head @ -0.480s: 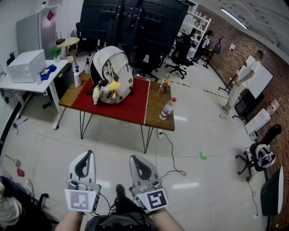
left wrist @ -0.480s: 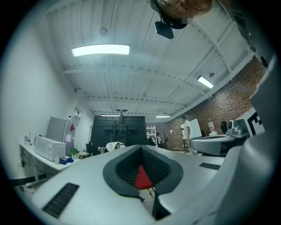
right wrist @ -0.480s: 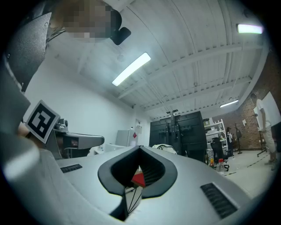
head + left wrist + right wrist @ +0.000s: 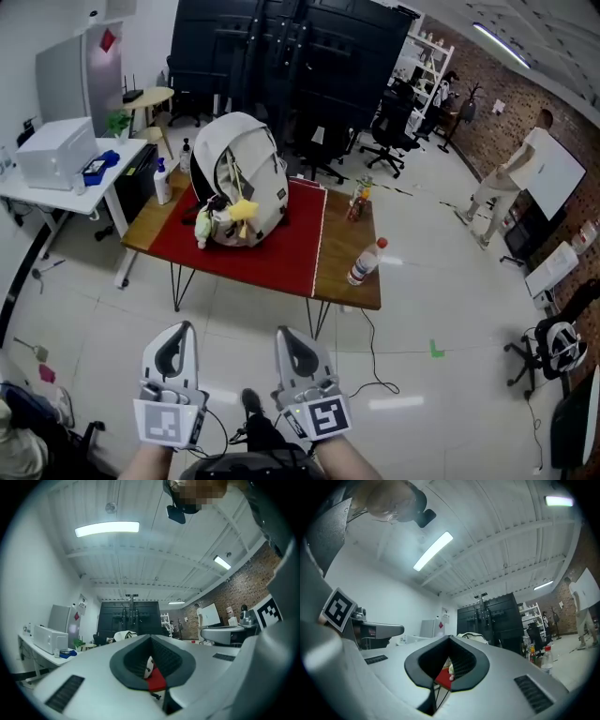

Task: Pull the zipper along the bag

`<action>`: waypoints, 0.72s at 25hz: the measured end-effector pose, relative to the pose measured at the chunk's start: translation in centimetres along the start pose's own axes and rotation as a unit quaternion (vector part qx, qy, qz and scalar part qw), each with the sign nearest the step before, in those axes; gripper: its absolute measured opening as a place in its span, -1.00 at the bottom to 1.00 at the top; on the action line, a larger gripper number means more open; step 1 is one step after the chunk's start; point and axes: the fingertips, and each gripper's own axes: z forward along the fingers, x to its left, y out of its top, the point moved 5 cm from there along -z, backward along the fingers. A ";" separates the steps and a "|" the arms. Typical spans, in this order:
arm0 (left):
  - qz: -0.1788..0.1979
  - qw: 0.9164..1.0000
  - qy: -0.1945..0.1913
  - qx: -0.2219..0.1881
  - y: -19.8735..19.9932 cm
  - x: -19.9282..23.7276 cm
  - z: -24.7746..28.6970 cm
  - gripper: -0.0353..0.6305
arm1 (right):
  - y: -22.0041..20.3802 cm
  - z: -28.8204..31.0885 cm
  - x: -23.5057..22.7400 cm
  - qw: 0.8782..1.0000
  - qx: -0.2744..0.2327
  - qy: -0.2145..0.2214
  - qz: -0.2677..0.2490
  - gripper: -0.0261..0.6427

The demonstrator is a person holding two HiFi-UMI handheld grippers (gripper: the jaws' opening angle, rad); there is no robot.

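Closed, empty: left claw [image 4: 176, 334] and right claw [image 4: 292, 339], side by side, near. The bag [image 4: 246, 169] stands on the far desk [image 4: 343, 246], well apart from both.

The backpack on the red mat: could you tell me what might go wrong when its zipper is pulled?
The backpack stands upright and unbraced, so a pull might tip or drag it. The red-capped bottle sits near the edge of the table and could get knocked off. The floor cable could snag a foot.
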 end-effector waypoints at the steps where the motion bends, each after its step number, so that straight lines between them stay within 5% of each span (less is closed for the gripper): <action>1: -0.001 1.000 0.004 0.003 -0.3 0.5 1.8 -0.80 | -0.5 1.6 -1.2 1.000 0.000 0.002 0.002 -0.90; 18: 0.022 0.999 0.041 0.015 -4.8 6.1 26.3 -0.80 | -6.4 22.0 -16.4 0.998 -0.006 0.058 0.036 -0.90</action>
